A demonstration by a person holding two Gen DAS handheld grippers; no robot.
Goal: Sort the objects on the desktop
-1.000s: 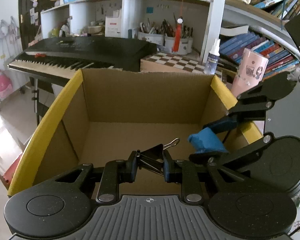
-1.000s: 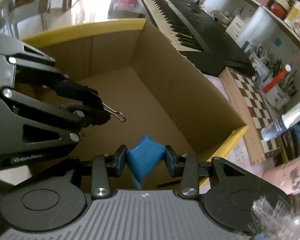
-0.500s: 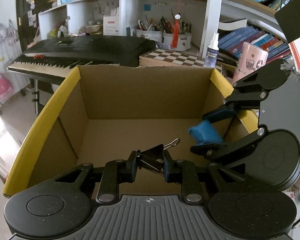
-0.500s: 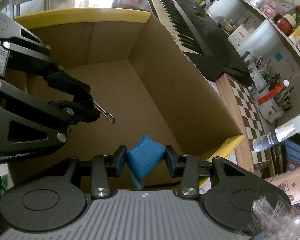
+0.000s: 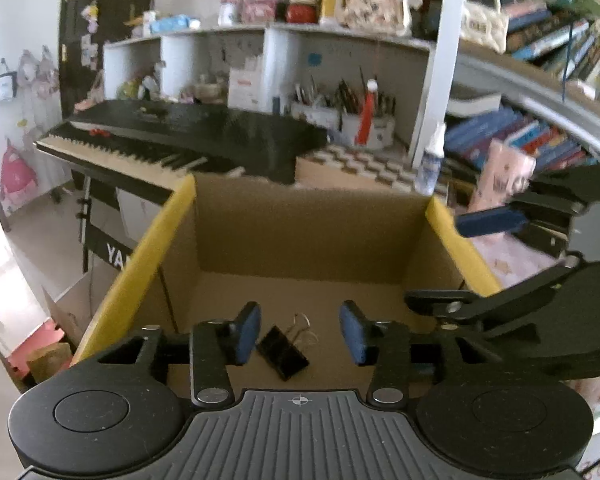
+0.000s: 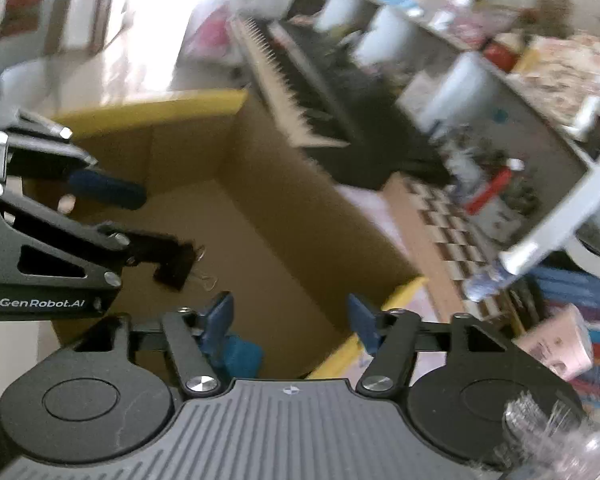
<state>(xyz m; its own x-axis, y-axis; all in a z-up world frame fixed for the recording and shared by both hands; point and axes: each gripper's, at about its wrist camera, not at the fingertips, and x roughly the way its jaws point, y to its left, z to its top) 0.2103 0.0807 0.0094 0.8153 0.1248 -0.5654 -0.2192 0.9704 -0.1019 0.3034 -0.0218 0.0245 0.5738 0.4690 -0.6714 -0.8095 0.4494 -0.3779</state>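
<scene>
An open cardboard box with yellow flaps [image 5: 172, 220] [image 6: 308, 232] is below both grippers. My left gripper [image 5: 298, 330] is open above the box. A black binder clip [image 5: 282, 354] lies on the box floor between its fingers; it also shows in the right wrist view [image 6: 176, 264]. My right gripper [image 6: 290, 320] is open at the box's right edge. A blue object [image 6: 242, 354] lies in the box beside its left finger, partly hidden. The right gripper also shows in the left wrist view [image 5: 488, 220].
A black keyboard piano [image 5: 188, 136] stands behind the box. A chessboard [image 5: 360, 164], a spray bottle [image 5: 430, 160], a pink cup [image 5: 500, 176], pen holders [image 5: 340, 116] and bookshelves [image 5: 540, 136] are at the back right.
Both grippers opened. The binder clip dropped from the left gripper and the blue object from the right one into the box. Both grippers rose and the right one pulled back right.
</scene>
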